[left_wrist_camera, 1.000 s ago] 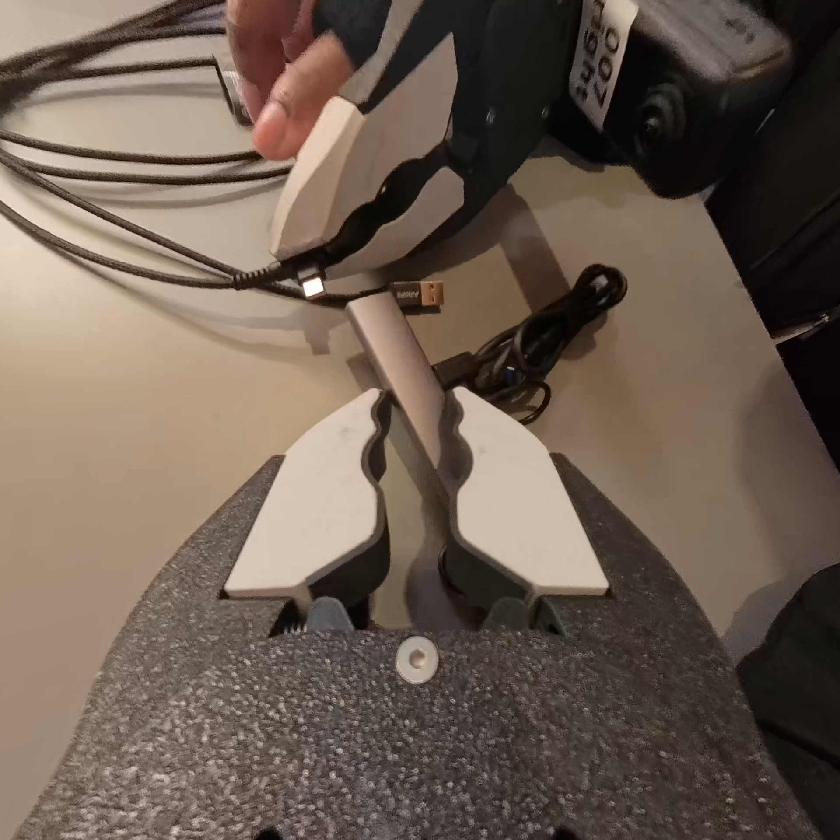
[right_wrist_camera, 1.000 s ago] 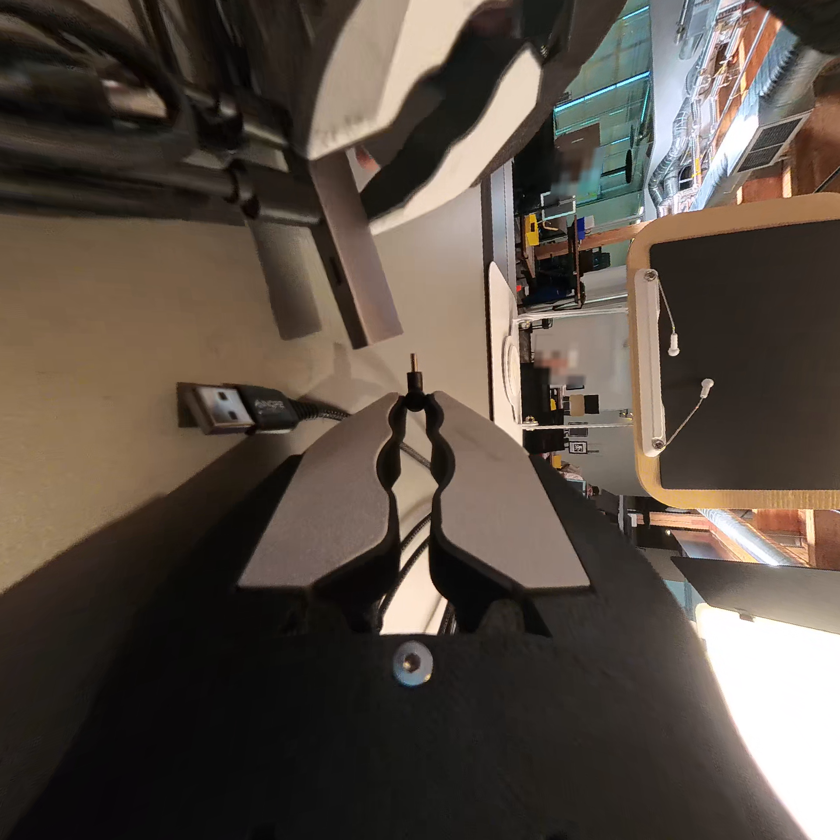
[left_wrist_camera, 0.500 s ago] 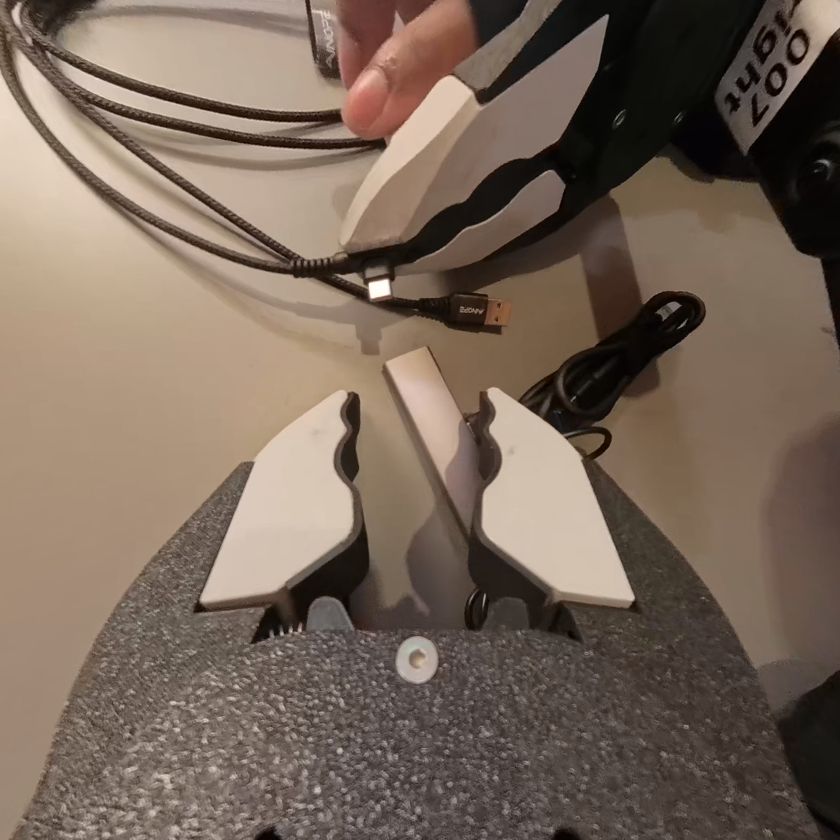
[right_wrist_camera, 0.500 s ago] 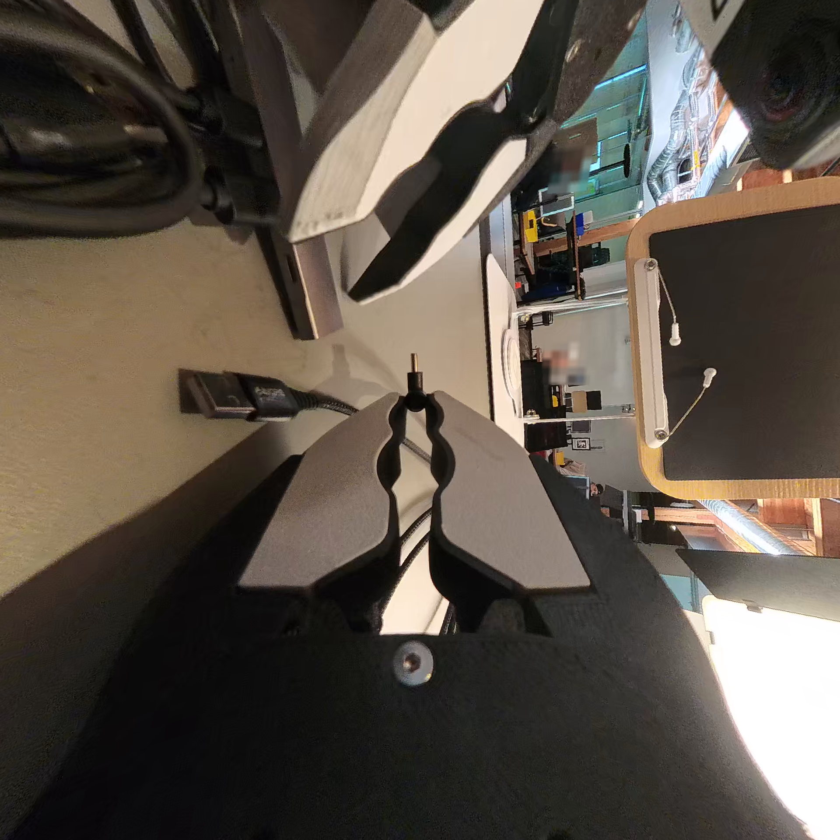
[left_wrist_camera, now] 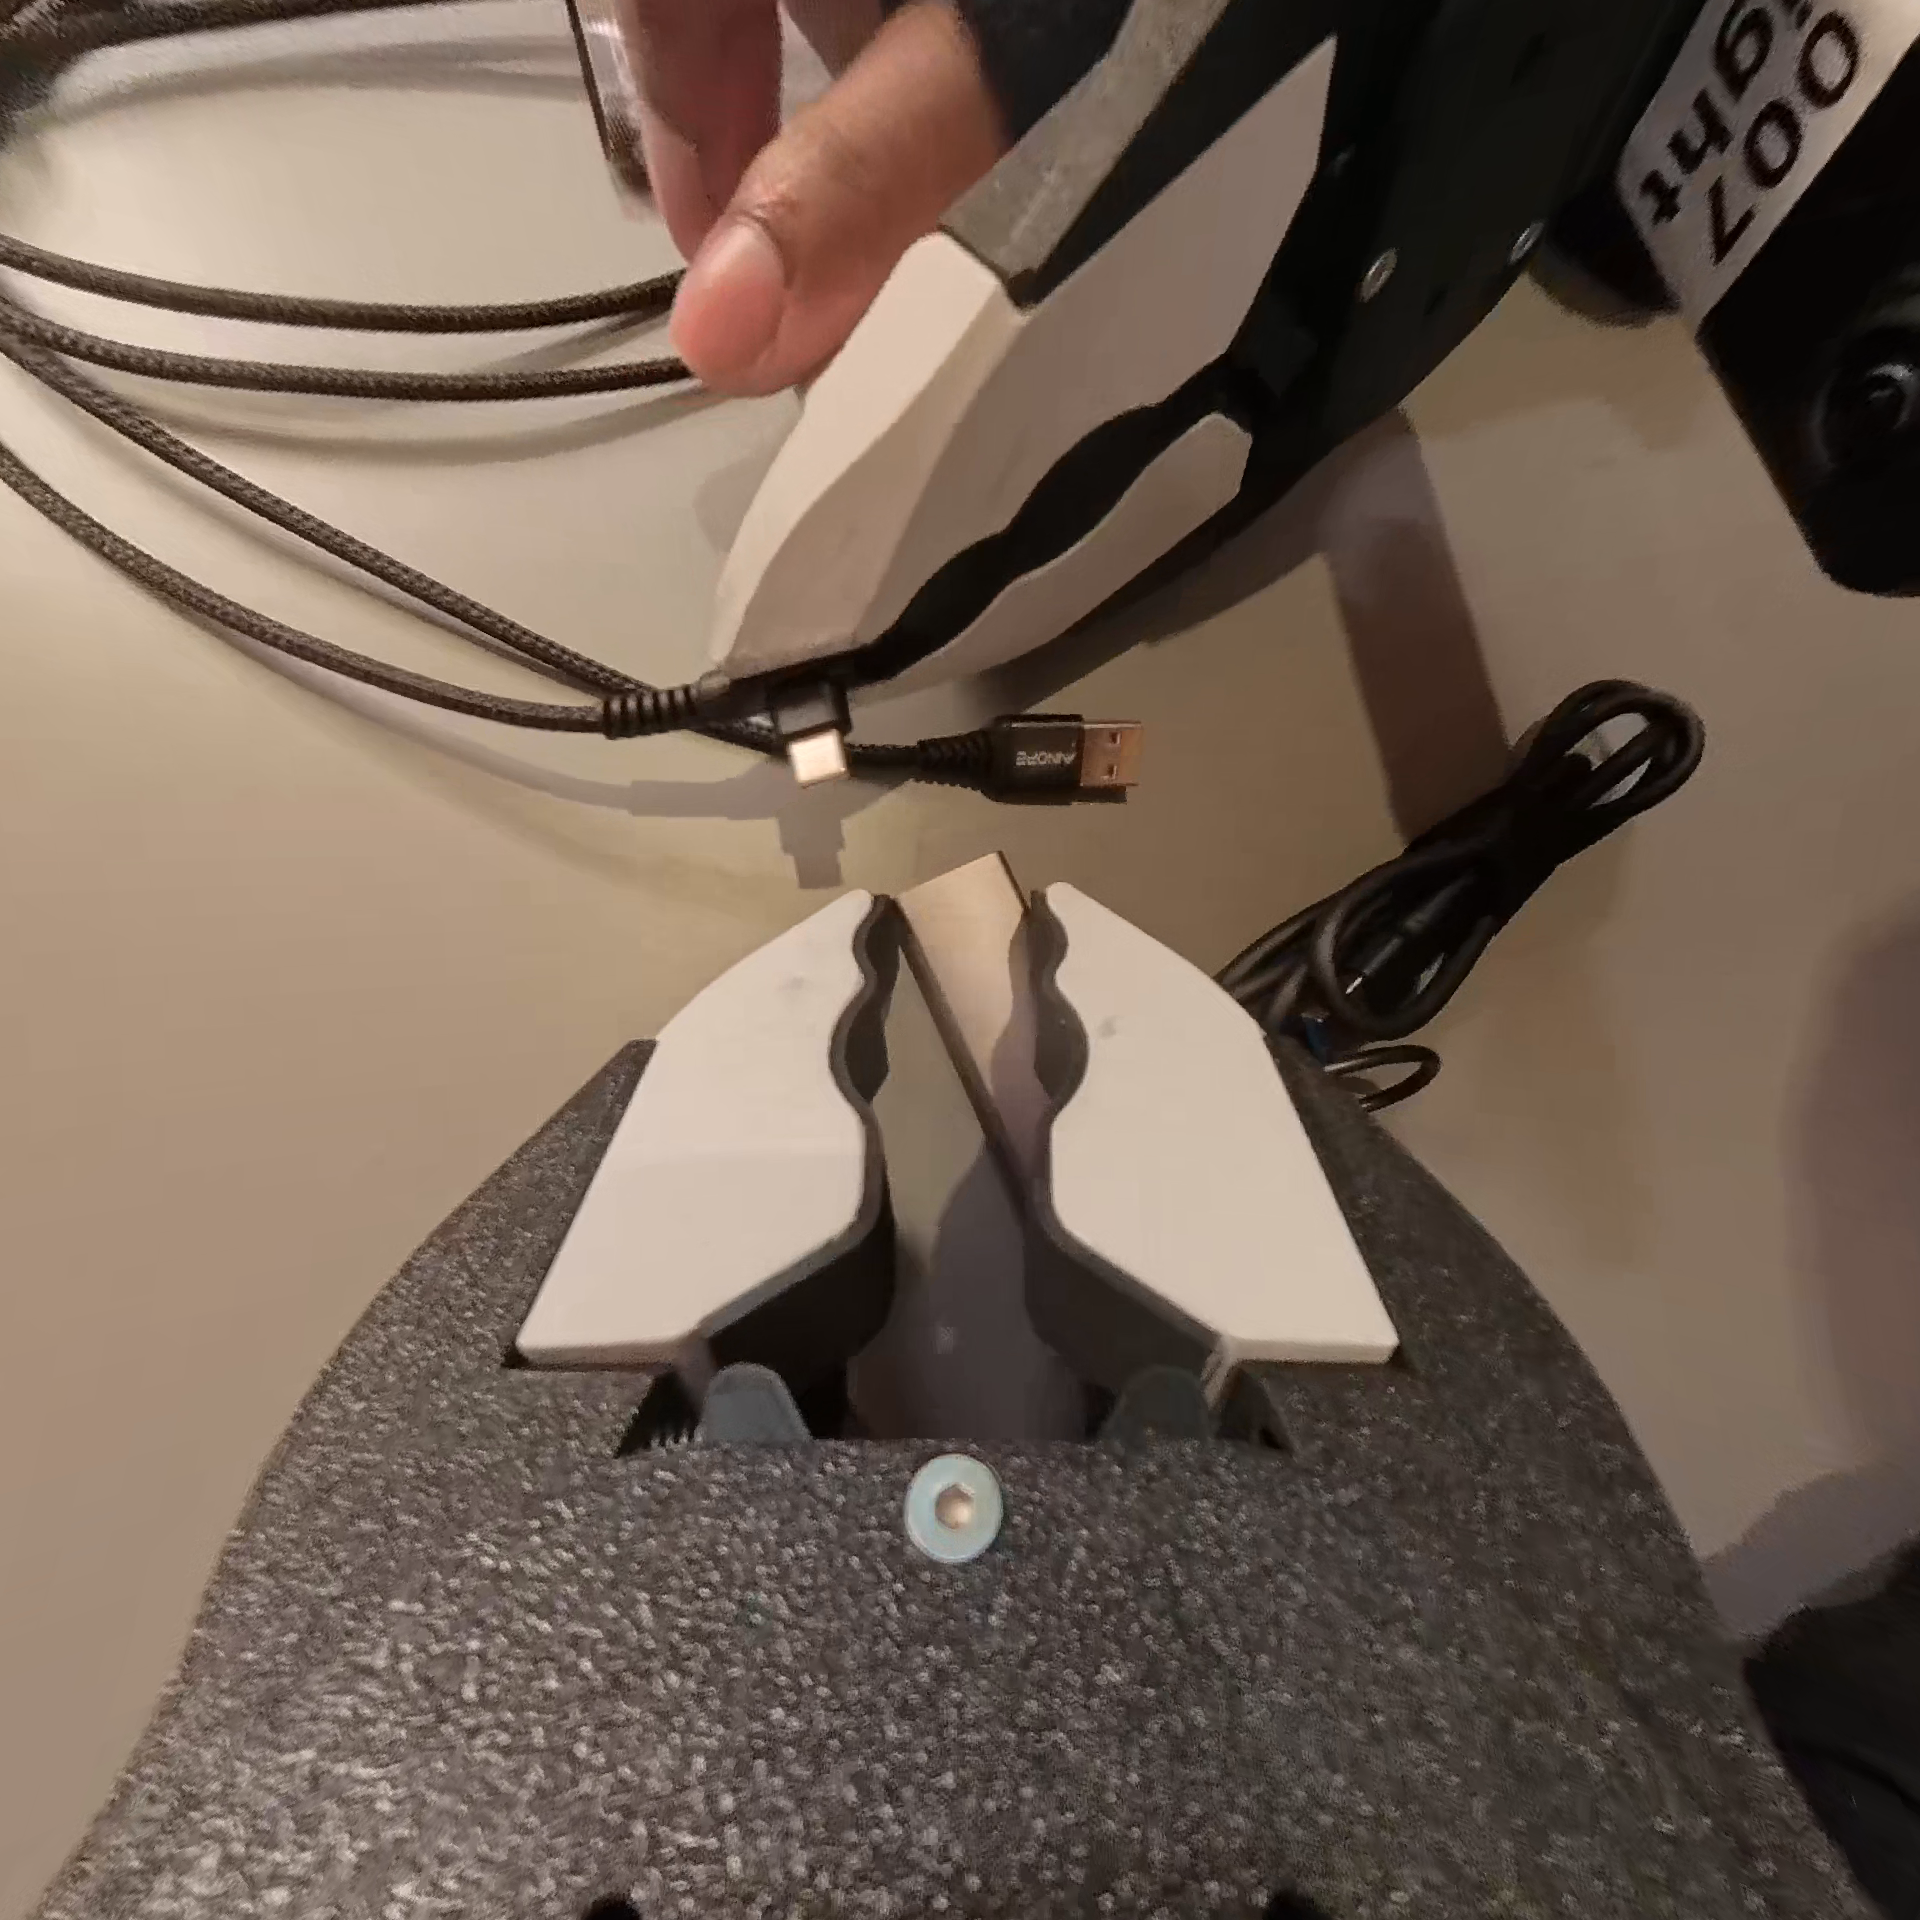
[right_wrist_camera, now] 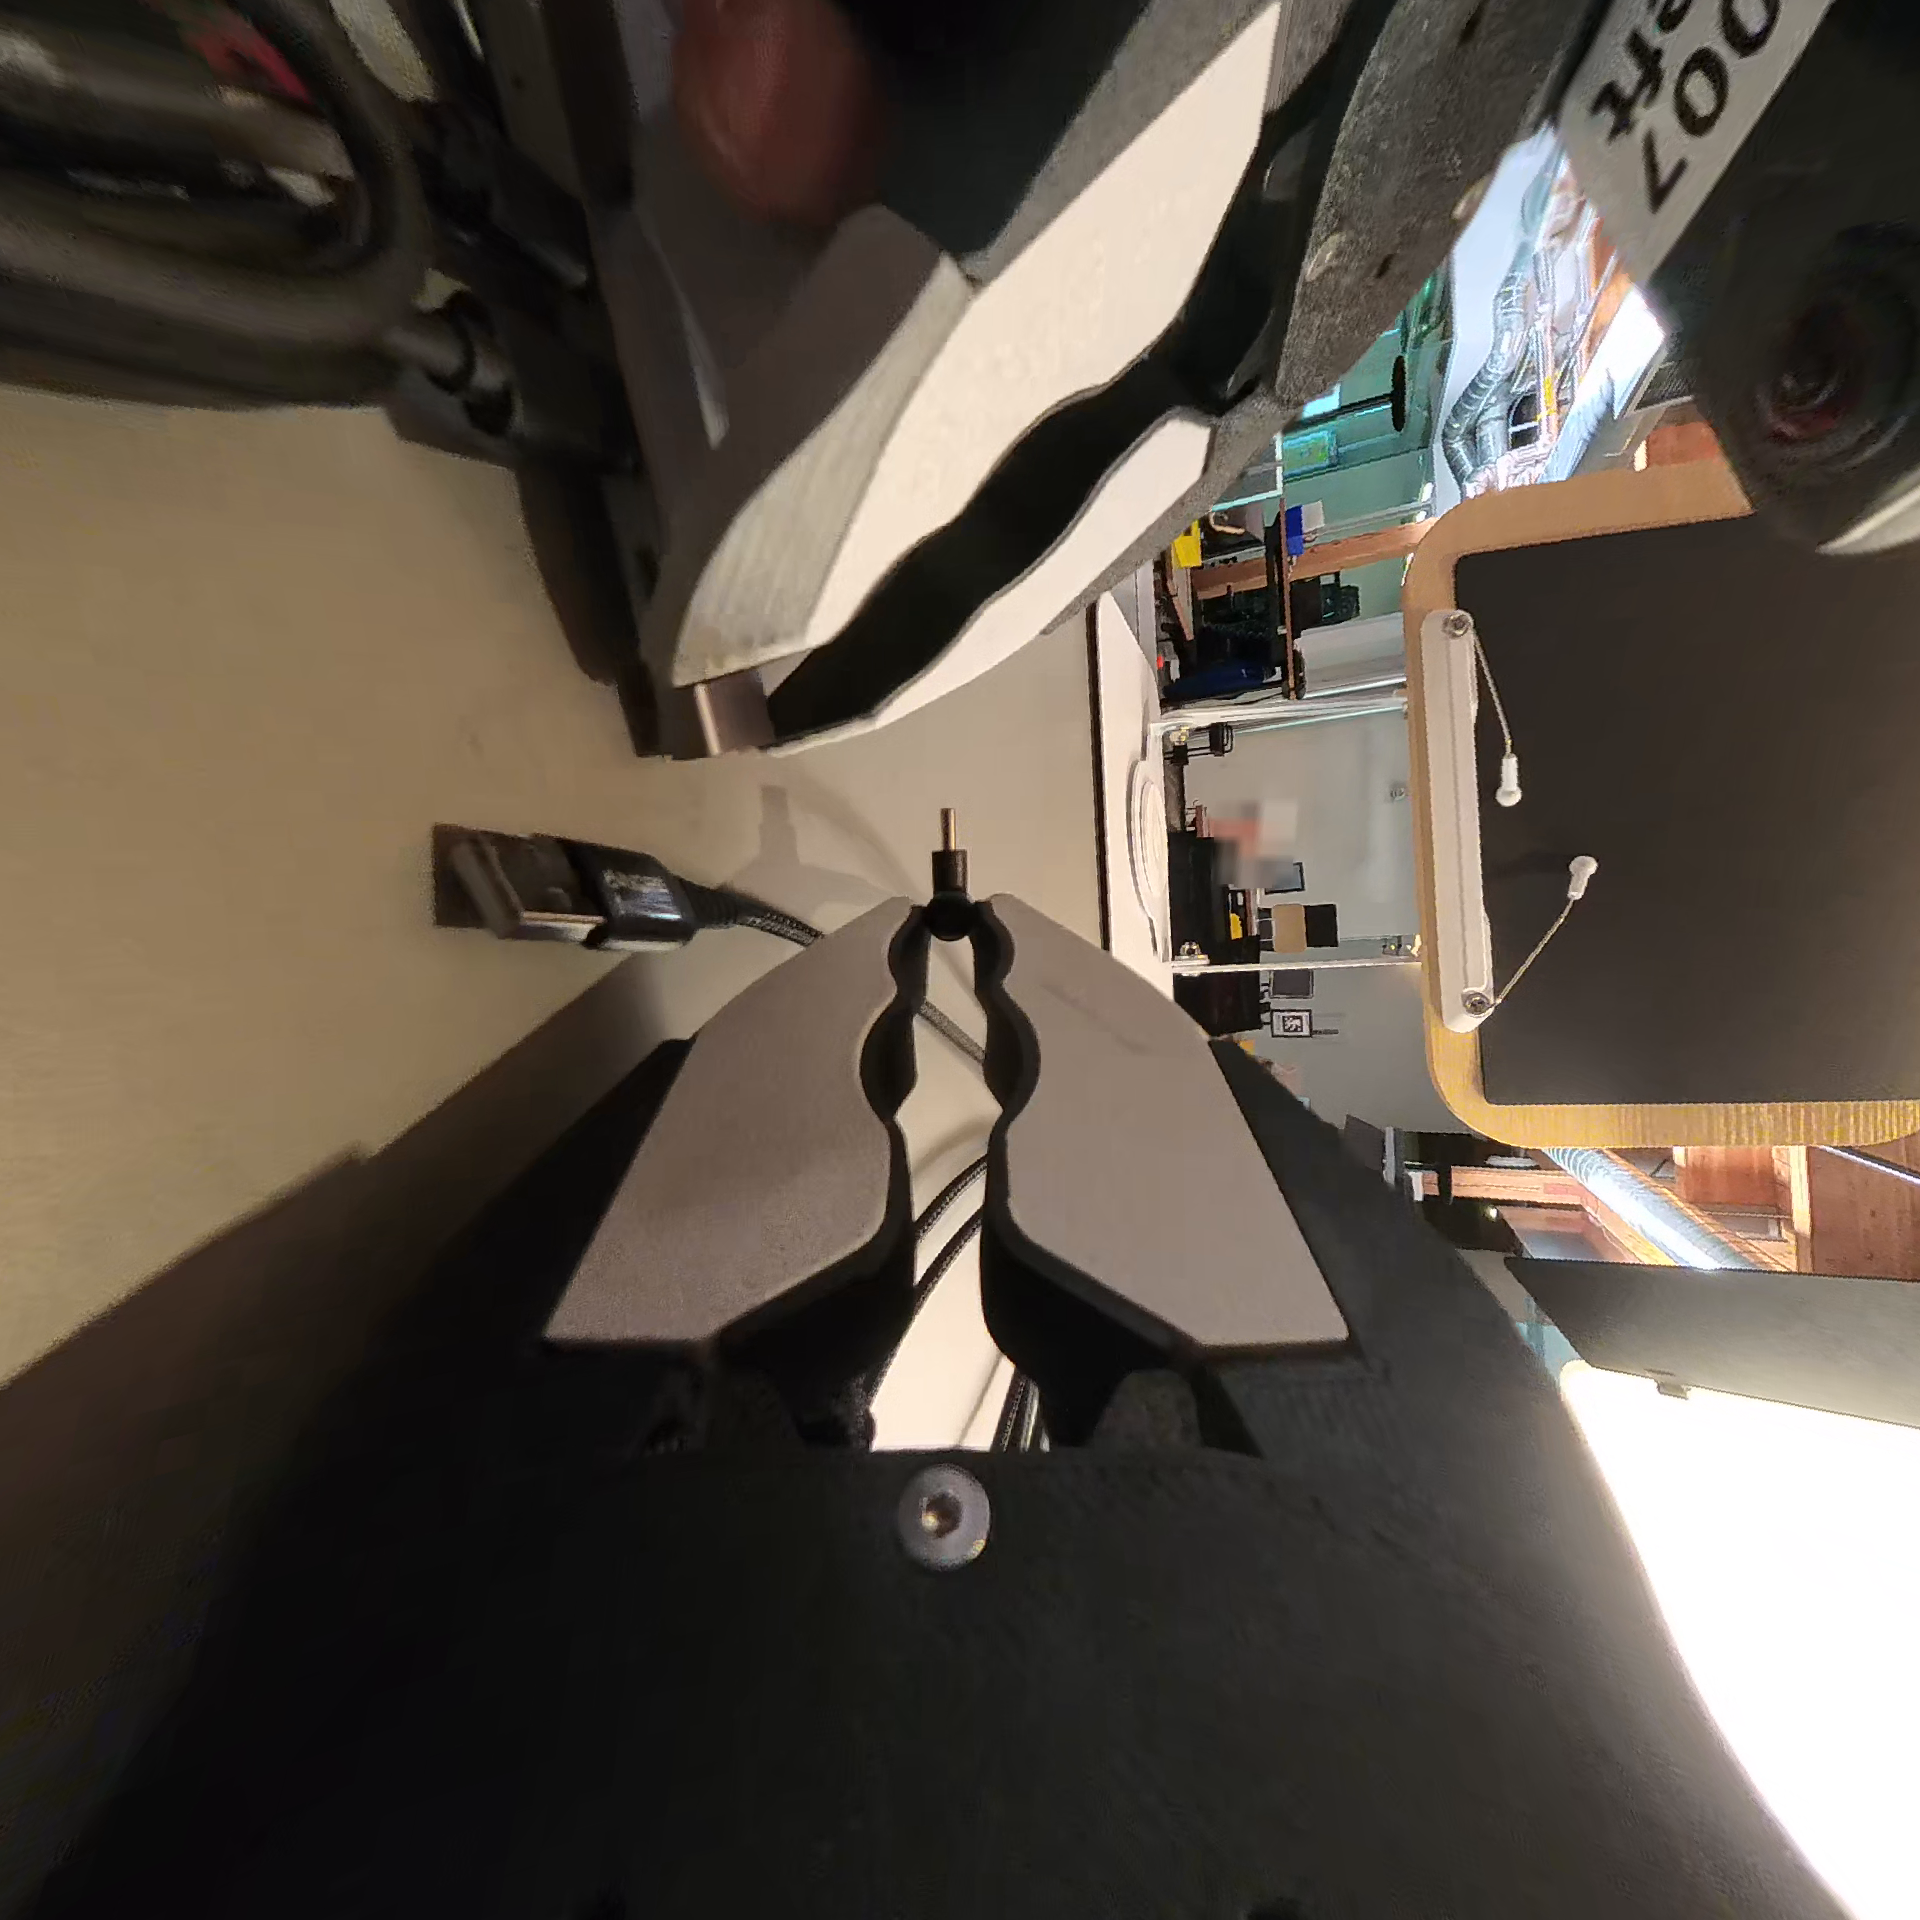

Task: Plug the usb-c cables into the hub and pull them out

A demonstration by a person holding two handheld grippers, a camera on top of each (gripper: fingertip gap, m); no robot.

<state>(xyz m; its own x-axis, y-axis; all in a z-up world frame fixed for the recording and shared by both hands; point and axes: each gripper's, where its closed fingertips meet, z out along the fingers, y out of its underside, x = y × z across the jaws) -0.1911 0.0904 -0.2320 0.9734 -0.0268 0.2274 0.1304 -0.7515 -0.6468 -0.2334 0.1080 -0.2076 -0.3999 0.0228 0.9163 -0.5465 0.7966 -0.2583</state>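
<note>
Between the left gripper's (left_wrist_camera: 956, 909) jaws, the hub (left_wrist_camera: 961, 935) points lengthwise at the USB-C plug (left_wrist_camera: 818, 758).

A slim grey metal hub (left_wrist_camera: 961, 961) lies slanted; the black braided cable's silver usb-c plug (left_wrist_camera: 818, 762) hangs unplugged just beyond its end.

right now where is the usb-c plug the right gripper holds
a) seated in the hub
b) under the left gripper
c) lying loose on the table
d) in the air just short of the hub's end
d: the right gripper pinches the usb-c plug, its bare metal tip showing above the table, apart from the end of the hub that the left gripper clamps.
</note>
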